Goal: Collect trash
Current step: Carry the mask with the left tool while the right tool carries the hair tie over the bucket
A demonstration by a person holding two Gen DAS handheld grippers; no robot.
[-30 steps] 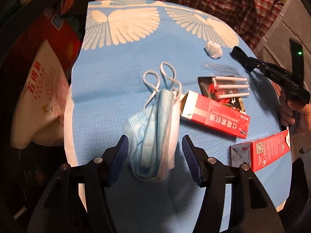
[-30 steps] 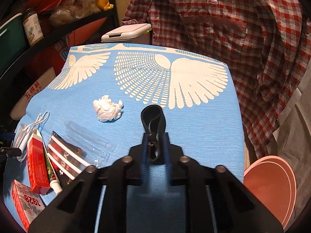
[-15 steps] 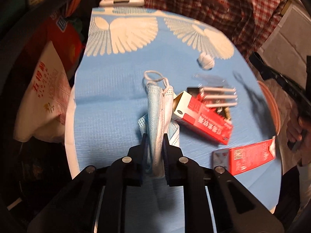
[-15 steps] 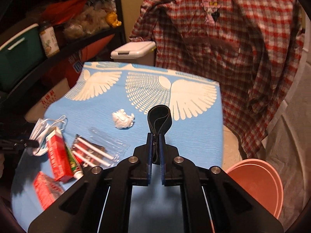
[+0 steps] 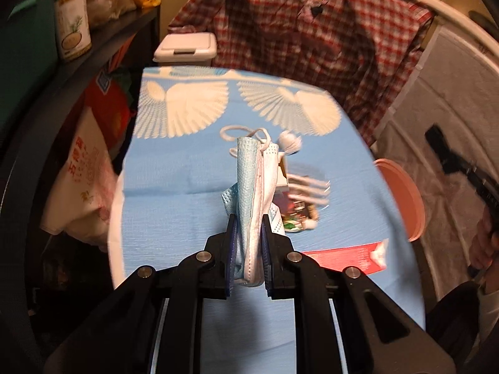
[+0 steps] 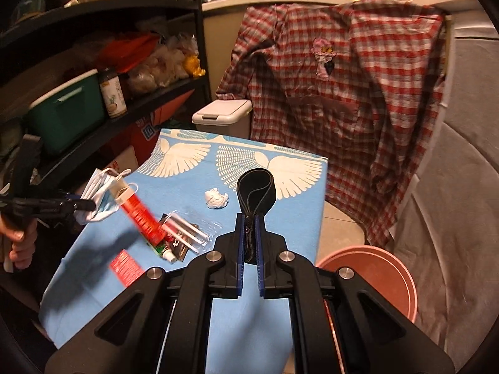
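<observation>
My left gripper [image 5: 248, 243] is shut on a bundle of blue face masks [image 5: 249, 187], held up above the blue tablecloth [image 5: 174, 168]. In the right wrist view it [image 6: 85, 205] shows at the left with the masks [image 6: 99, 193] hanging from it. A long red box [image 6: 140, 215] tilts with its upper end against the ear loops; I cannot tell if it is caught. My right gripper [image 6: 248, 240] is shut on a black strap loop [image 6: 255, 187], high over the table's right edge. A crumpled tissue [image 6: 216, 198], a clear bag of white sticks [image 6: 184, 233] and a small red carton [image 6: 126, 266] lie on the cloth.
A pink bucket [image 6: 368, 277] stands on the floor to the right of the table. A white lidded bin [image 6: 223, 115] sits behind the table, beside a hanging plaid shirt [image 6: 343, 93]. Dark shelves with a green box [image 6: 65, 115] and bags crowd the left side.
The left gripper closed on the masks and lifted them off the cloth. The right gripper rose and drew back from the table with the black strap still in it.
</observation>
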